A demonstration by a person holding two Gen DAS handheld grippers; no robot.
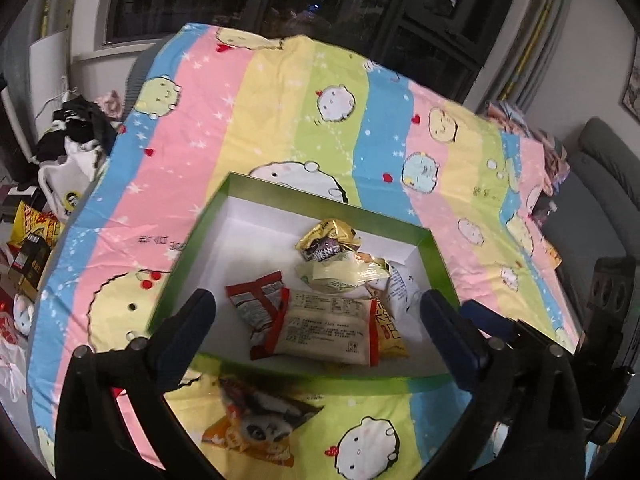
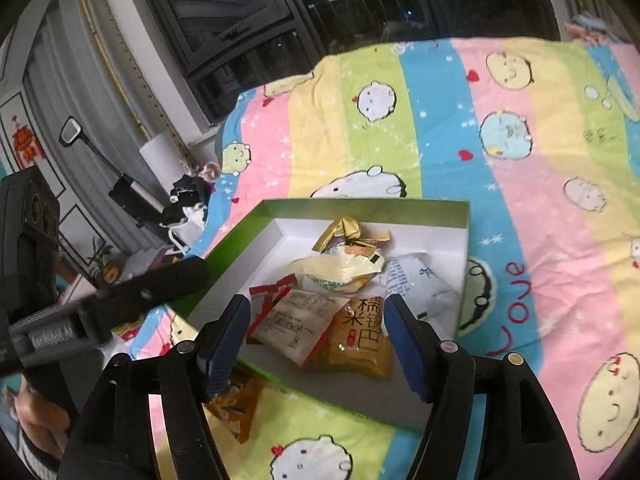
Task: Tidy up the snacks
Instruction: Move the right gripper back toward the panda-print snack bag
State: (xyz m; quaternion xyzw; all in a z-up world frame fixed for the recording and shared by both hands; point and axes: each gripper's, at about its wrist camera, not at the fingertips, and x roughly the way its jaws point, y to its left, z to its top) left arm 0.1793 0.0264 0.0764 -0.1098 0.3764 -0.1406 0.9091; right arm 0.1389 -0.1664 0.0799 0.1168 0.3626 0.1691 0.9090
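Note:
A green box (image 1: pixel 192 240) with a white inside sits on the striped cartoon bedspread; it also shows in the right wrist view (image 2: pixel 240 236). Inside lie several snack packets: a cream and red one (image 1: pixel 328 330) (image 2: pixel 294 322), an orange one (image 2: pixel 362 346), a red one (image 1: pixel 252 310), a gold one (image 1: pixel 328 238) (image 2: pixel 346 232), a white one (image 2: pixel 420 282). An orange snack bag (image 1: pixel 256 420) (image 2: pixel 236 404) lies on the bedspread in front of the box. My left gripper (image 1: pixel 318 320) is open and empty above the box's near edge. My right gripper (image 2: pixel 318 342) is open and empty over the near packets.
The bedspread (image 1: pixel 280 120) stretches far beyond the box. Clothes and bags (image 1: pixel 76 140) are piled on the floor at the left, with more packets (image 1: pixel 32 236) below them. A grey chair (image 1: pixel 600 184) stands at the right. Dark windows are behind.

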